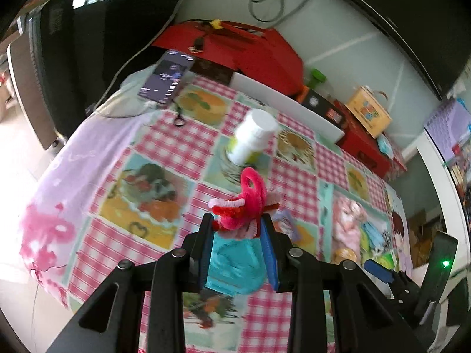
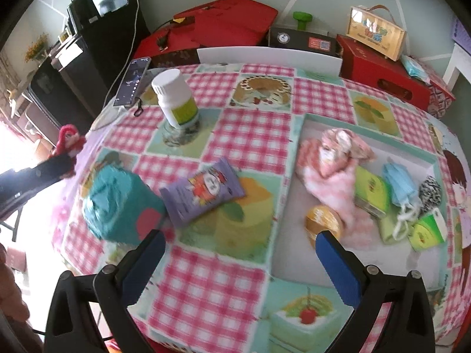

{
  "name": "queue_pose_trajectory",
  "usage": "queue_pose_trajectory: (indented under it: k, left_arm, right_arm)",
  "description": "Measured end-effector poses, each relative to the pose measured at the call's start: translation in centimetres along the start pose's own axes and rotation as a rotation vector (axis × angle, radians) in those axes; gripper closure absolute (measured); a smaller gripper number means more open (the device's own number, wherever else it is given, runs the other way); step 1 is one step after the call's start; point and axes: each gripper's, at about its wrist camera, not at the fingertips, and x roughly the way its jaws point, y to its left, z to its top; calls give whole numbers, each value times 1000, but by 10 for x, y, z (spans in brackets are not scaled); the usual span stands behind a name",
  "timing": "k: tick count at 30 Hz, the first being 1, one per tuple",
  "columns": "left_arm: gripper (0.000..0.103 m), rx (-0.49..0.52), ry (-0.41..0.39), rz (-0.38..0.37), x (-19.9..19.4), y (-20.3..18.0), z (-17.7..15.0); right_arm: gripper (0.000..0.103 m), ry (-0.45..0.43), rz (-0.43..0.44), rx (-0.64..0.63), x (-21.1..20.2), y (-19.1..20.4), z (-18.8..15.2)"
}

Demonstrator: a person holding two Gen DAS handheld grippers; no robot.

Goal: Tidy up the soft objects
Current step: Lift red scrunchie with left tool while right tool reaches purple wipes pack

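- The left gripper (image 1: 239,223) is clamped on a bundle of pink and red pipe cleaners (image 1: 245,203), held above the table.
- The right gripper (image 2: 238,245) stands wide apart, with nothing between its jaws.
- Below lie a teal soft toy (image 2: 117,203) and a purple packet (image 2: 203,194).
- Further right, the tray (image 2: 297,253) holds the sorted soft things (a pink cloth, masks).
- I judge the carrying step is in hand; next, bring the bundle over the tray and release it.

My left gripper (image 1: 238,229) hides lower half of pipe-cleaner bundle (image 1: 244,203); teal pouch (image 1: 235,267) partly masked; phone (image 2: 132,81) screen unreadable.
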Motion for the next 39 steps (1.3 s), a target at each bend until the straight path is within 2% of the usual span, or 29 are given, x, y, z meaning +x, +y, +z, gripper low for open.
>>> queue_pose_trajectory:
  k: [6,13,19,30,36,39]
  left_arm:
    - [71,-61,5,17,9,35,3]
    - [71,-99,34,8,26,55,-1]
    - [71,-136,47,6,35,73,-4]
    - [70,-165,60,6,44,88,-5]
    - [70,-167,72,6,51,89,-8]
    - [70,-164,75,5,54,89,-9]
  right_arm:
    - [0,27,38,75,20,8,17]
    - [0,112,100,213,57,7,32]
    - [0,169,97,346,83,1,41]
    - [0,263,25,482,123,-5,50]
    - [0,303,-30,498,140,-4,54]
    - [0,294,-61,478,145,2,57]
